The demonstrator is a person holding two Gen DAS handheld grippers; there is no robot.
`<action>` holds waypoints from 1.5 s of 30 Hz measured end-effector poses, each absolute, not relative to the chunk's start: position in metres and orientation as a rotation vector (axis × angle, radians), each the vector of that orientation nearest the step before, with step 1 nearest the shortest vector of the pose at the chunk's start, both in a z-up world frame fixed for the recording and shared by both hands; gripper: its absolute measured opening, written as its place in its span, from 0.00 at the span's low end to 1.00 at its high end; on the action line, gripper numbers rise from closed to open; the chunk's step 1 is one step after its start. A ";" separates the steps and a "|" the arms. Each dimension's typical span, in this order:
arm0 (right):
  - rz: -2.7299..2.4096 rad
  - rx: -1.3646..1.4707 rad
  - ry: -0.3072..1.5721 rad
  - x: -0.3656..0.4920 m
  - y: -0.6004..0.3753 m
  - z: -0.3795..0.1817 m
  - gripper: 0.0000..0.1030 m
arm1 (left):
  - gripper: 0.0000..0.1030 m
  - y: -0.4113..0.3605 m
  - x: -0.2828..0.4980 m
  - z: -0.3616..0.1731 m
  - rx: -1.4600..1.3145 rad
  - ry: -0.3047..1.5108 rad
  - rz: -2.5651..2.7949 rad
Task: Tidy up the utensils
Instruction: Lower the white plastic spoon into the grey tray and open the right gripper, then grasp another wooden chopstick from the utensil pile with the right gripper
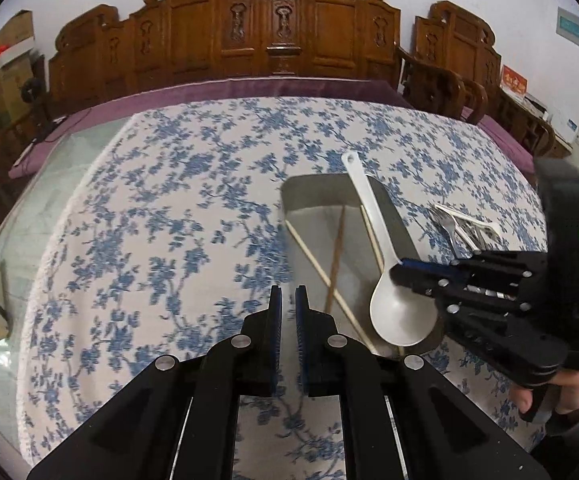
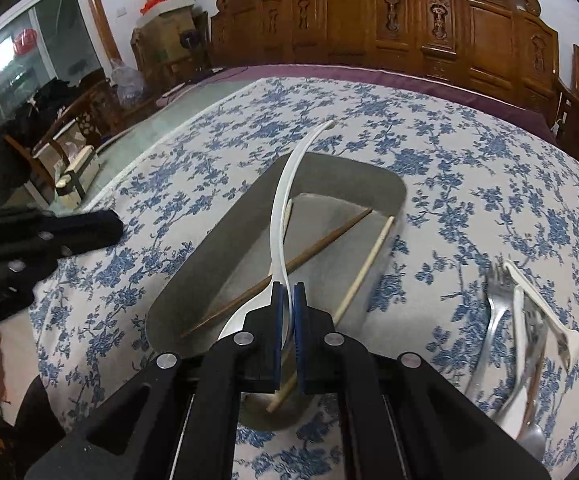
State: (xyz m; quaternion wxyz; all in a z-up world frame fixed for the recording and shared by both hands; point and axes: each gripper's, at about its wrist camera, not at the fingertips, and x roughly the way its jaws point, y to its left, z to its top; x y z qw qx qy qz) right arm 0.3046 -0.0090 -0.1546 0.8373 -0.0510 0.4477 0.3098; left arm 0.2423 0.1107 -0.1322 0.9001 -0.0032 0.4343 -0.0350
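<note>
Right gripper (image 2: 288, 308) pinching white spoon (image 1: 385, 264) over grey tray (image 1: 393, 208) near tablecloth's right edge, three chopsticks (image 2: 321, 244) inside, left gripper (image 1: 288, 312) nearly closed, empty, blurred forks (image 2: 501, 312) beside tray.

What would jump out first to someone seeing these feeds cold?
The big white spoon pinched at its bowl end by the right gripper, over the grey tray that holds loose chopsticks. Then the pile of forks on the blue floral cloth to the tray's right. The left gripper hovers nearly shut, holding nothing.
</note>
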 end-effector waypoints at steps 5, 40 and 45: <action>0.650 -0.121 0.969 0.305 0.000 -0.165 0.06 | 0.06 0.121 0.239 -0.128 -0.015 0.887 -0.064; 0.637 -0.087 0.835 0.252 -0.099 -0.118 0.08 | 0.41 0.069 0.227 -0.106 0.041 0.827 -0.115; 0.564 -0.089 0.806 0.244 -0.139 -0.109 0.08 | 0.70 0.052 0.226 -0.104 0.051 0.814 -0.127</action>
